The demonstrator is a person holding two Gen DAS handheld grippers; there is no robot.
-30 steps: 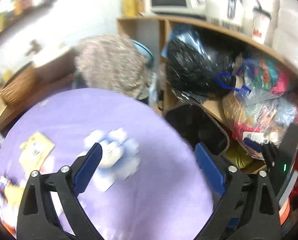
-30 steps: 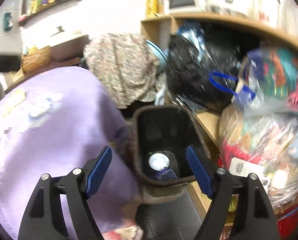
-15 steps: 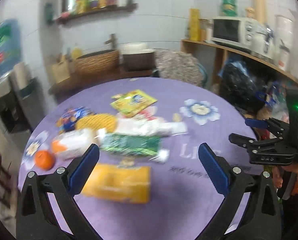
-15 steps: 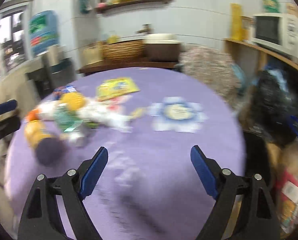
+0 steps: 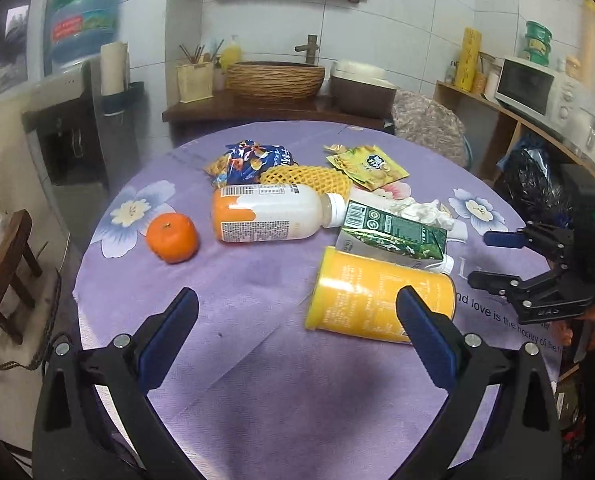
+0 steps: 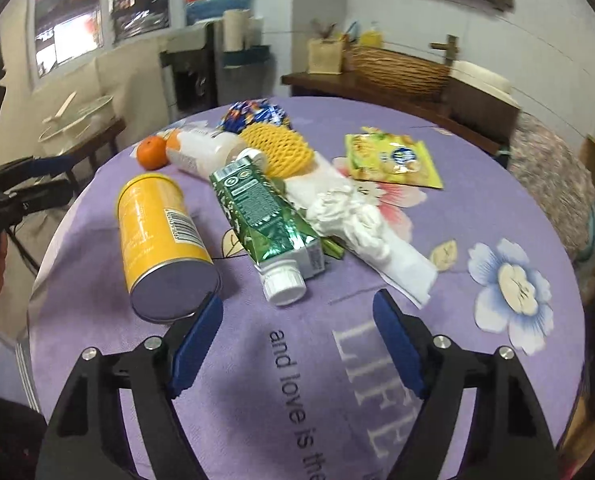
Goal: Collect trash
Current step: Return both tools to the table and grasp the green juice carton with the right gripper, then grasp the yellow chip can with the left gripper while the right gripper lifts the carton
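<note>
While both tools hang above the near edge of the round worktop point(image 5: 257, 380), neither holds anything. The left hand-held gripper point(image 5: 297, 332) stands wide, with bare purple cloth between its jaws; its right pad overlaps the near end of the yellow can point(image 5: 377, 296) in the left wrist view, though contact cannot be confirmed. The right hand-held gripper point(image 6: 297, 336) is closing from a wide stance, with nothing between the jaws but the printed cloth; the white cap of the green carton point(image 6: 265, 212) lies just beyond them.

Trash lies grouped at mid-worktop. The yellow can lies on its side, open end toward the right gripper's camera. The green carton lies beside it, touching or nearly so. A white bottle with an orange base point(image 5: 269, 216) lies on its side behind them. Crumpled white tissue point(image 6: 353, 220) rests against the carton's far side. A yellow foam net point(image 6: 277, 148), a blue snack bag point(image 5: 253, 160) and a yellow-green packet point(image 6: 393, 158) lie further back. An orange point(image 5: 172, 232) sits apart toward the left edge.
</note>
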